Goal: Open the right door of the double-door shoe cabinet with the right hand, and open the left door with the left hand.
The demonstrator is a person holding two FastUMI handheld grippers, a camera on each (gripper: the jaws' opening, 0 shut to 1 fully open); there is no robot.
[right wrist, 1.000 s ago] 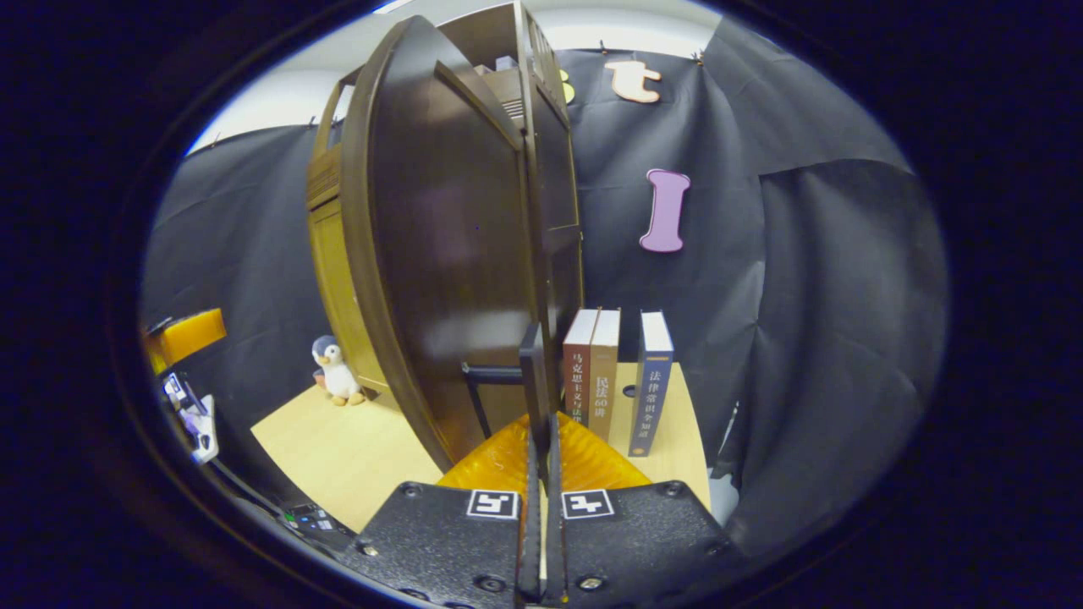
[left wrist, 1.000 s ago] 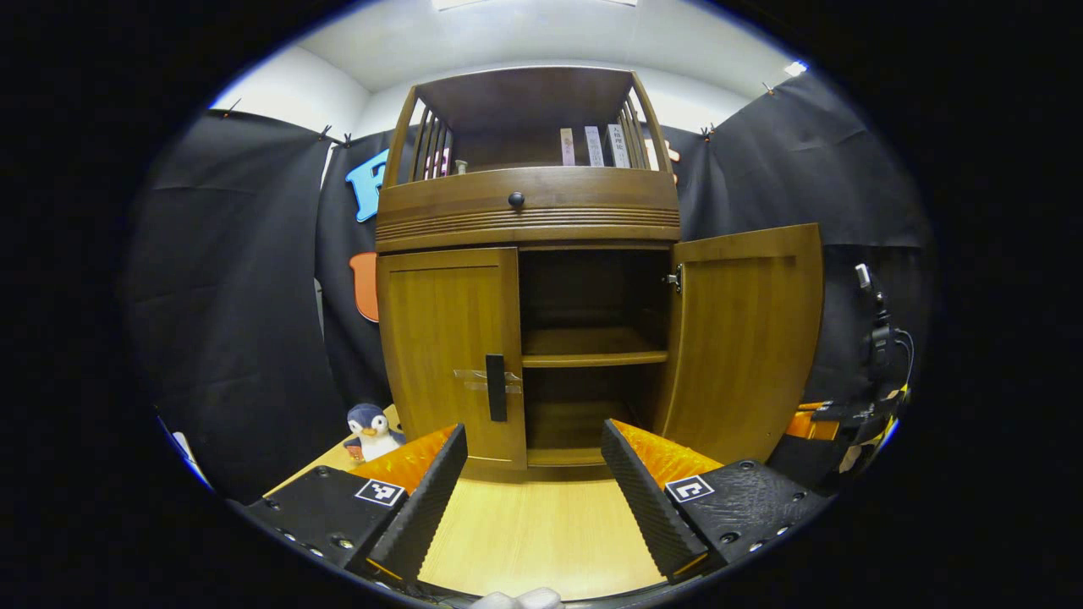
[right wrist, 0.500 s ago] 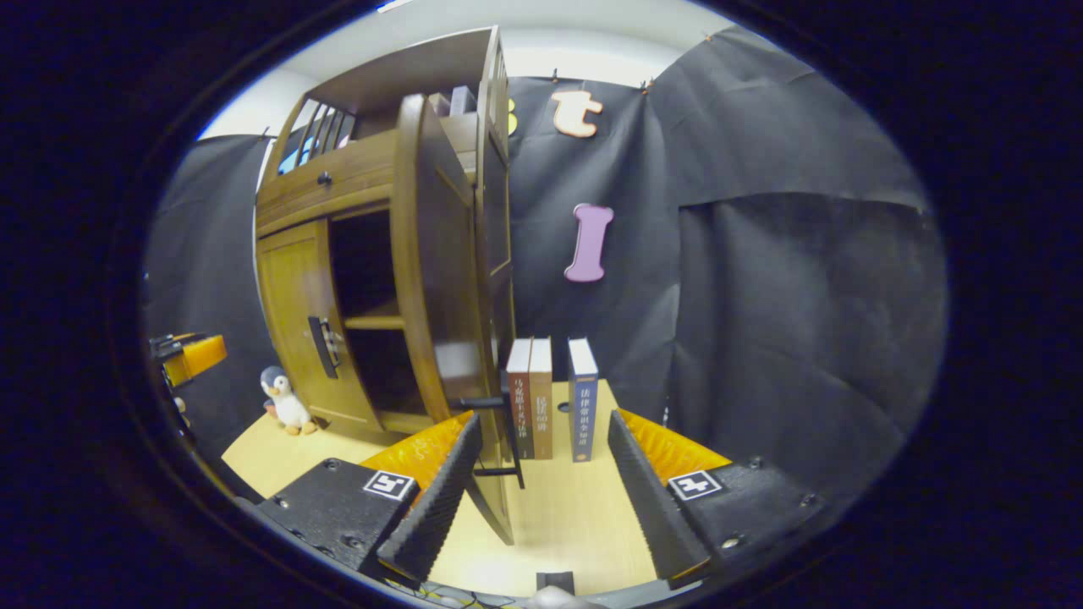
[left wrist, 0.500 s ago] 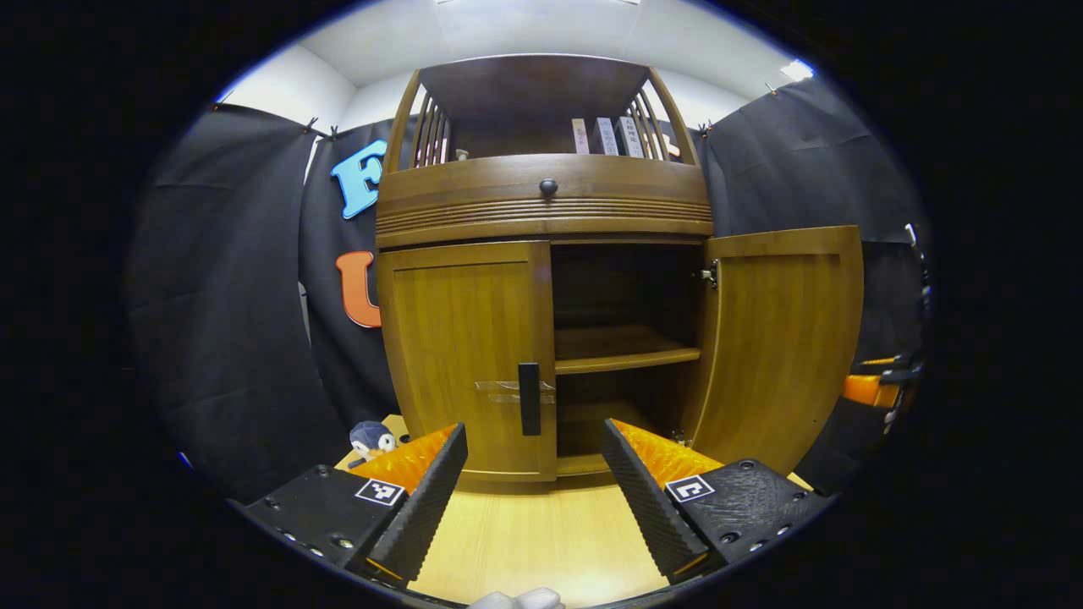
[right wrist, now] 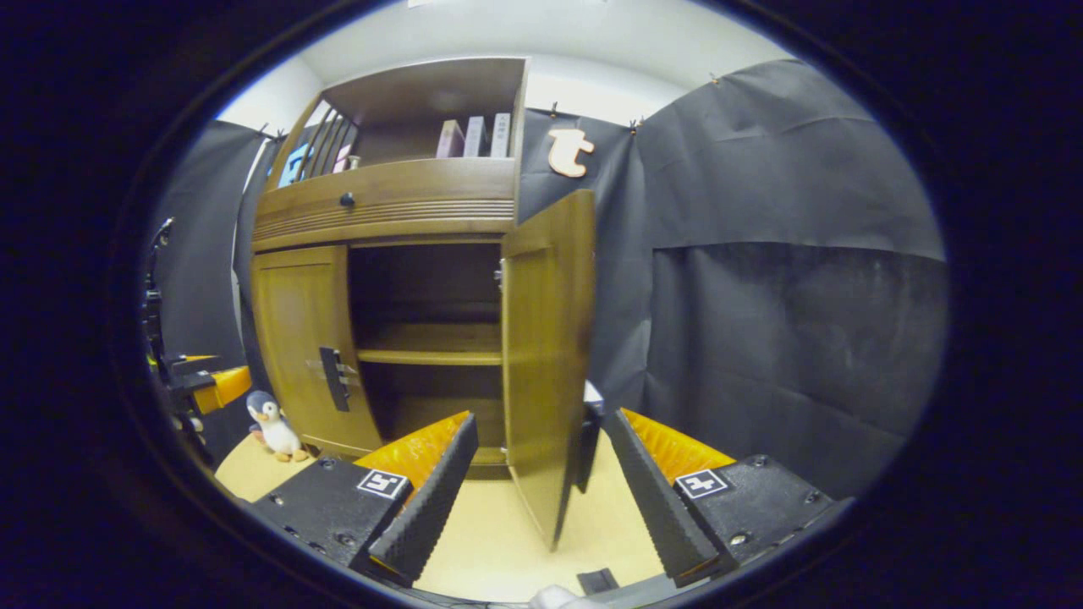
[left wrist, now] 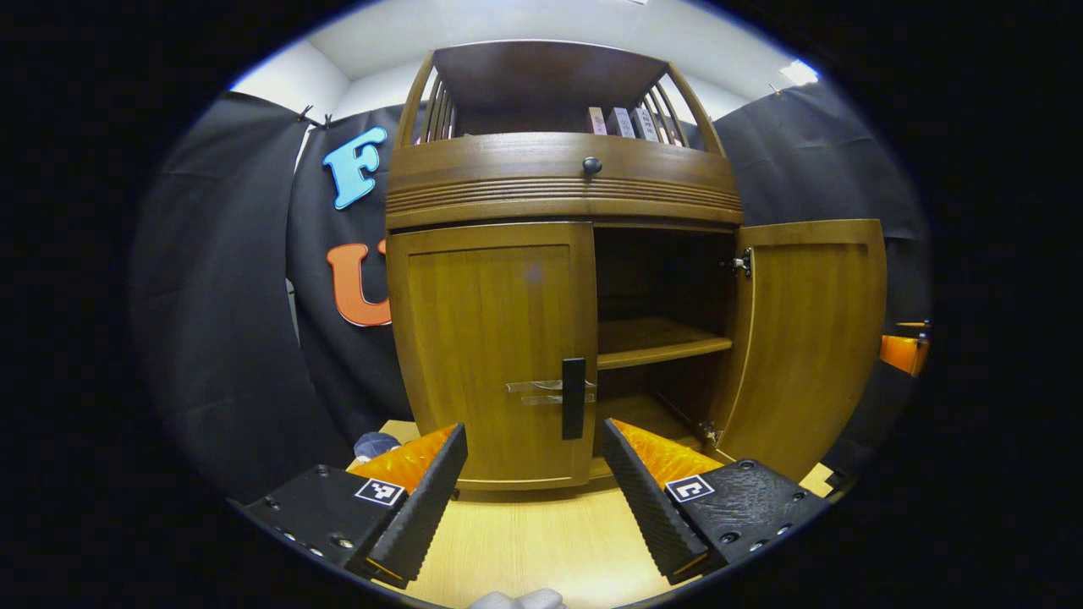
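Observation:
The wooden shoe cabinet fills the left gripper view. Its left door is closed, with a black handle at its inner edge. The right door stands swung wide open, showing the inner shelf. My left gripper is open, a short way in front of the left door's handle and touching nothing. In the right gripper view, my right gripper is open. The open right door stands edge-on between its fingers, untouched. The left door shows further left.
The cabinet stands on a light wooden table. A toy penguin sits at the cabinet's left foot. Books stand on the top shelf. The other gripper shows at the left edge of the right gripper view.
My right gripper has let go of the right door's handle, opened and drawn back. The left gripper has moved nearer to the left door's handle, still open.

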